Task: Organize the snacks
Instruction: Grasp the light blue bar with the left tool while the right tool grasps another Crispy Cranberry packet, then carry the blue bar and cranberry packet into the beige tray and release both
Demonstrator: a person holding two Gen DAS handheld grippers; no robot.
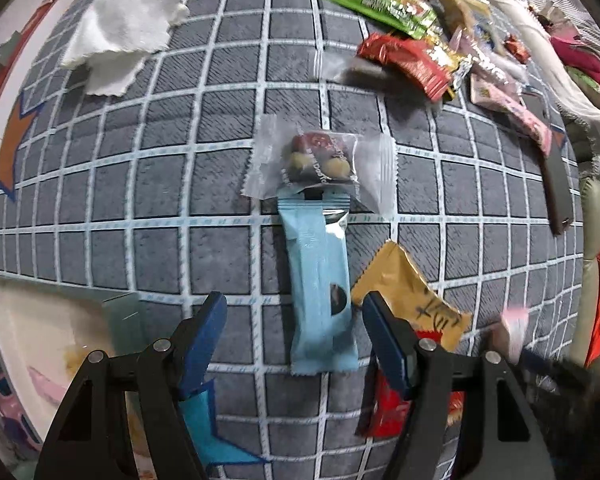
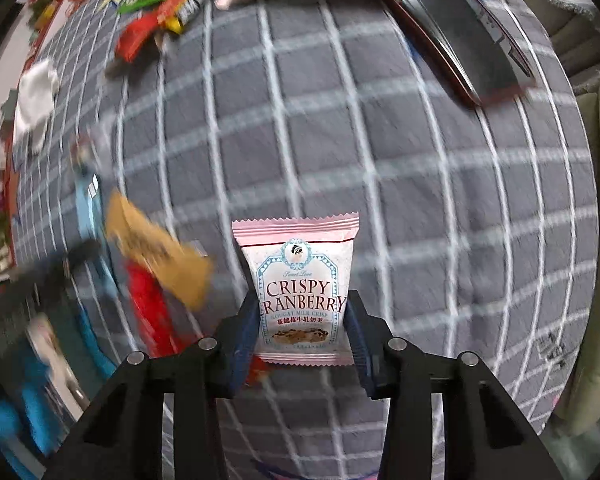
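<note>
Snacks lie scattered over a grey checked mat (image 1: 204,184), and the work splits between two hands.

The right gripper (image 2: 302,322) is clenched on a pink cranberry nougat packet (image 2: 300,280); both pads press its lower sides and it stands upright, clear of the mat. To do this step well, I judge the hold should stay low and firm, since the wrapper is slick and puffy, and the packet should be carried level toward the white box (image 1: 40,320) at the near left.

The left gripper (image 1: 294,334) hangs point-down with its fingers released and nothing between the pads. A light blue bar (image 1: 320,280) lies lengthwise in the gap. Closing across its narrow width, near its middle, looks the safer choice, because its far end is tucked under a clear packet of nuts (image 1: 320,160), which may drag along.

Counted from the left view:
- one blue bar, one clear nut packet;
- one tan packet (image 1: 412,300) just right of the bar, overlapping one red packet (image 1: 392,408);
- one white cloth (image 1: 124,24) at the far left;
- one dark flat device (image 1: 556,184) at the right;
- a heap (image 1: 412,32) at the far right, its green and red wrappers plain, the rest too overlapped to count.
</note>
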